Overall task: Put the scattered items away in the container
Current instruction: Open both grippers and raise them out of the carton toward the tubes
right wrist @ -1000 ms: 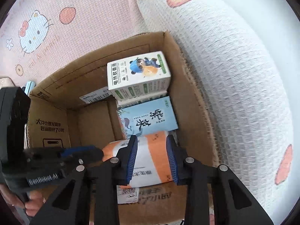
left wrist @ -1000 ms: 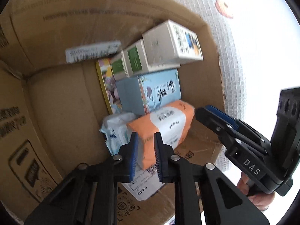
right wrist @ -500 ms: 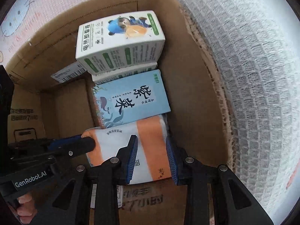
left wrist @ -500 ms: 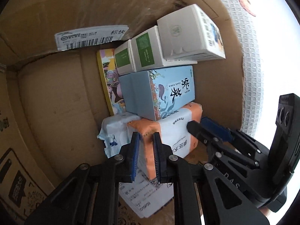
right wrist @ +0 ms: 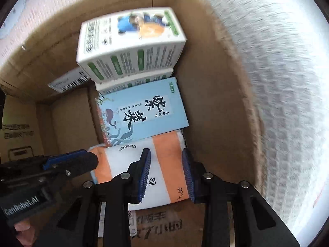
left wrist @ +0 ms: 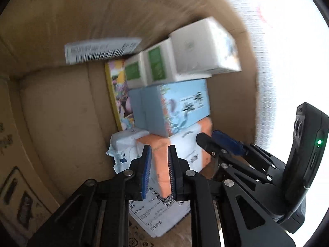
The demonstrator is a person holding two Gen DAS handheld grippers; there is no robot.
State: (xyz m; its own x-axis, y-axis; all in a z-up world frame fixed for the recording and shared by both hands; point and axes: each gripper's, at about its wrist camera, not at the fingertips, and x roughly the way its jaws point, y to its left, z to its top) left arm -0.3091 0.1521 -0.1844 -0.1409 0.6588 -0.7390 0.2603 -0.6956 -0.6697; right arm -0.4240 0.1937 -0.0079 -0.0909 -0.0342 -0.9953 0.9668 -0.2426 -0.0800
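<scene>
Both claws grip the orange-white tissue pack (right wrist: 162, 164), left claw (left wrist: 159, 171) and right claw (right wrist: 165, 175), low inside the cardboard box (right wrist: 218, 107) (6 o'clock). Boxes stacked at 12; remaining strays probably unseen.

We see the cardboard box (right wrist: 216, 107) packed along its right wall: the orange-and-white pack (right wrist: 164, 164), the blue carton (right wrist: 144, 113) and white cartons (right wrist: 131, 43) fill that side in a stack. The left half of the box floor (left wrist: 61, 123) lies bare, with room to reach in. Both grippers' fingers (right wrist: 145, 175) crowd the orange pack's near end.
</scene>
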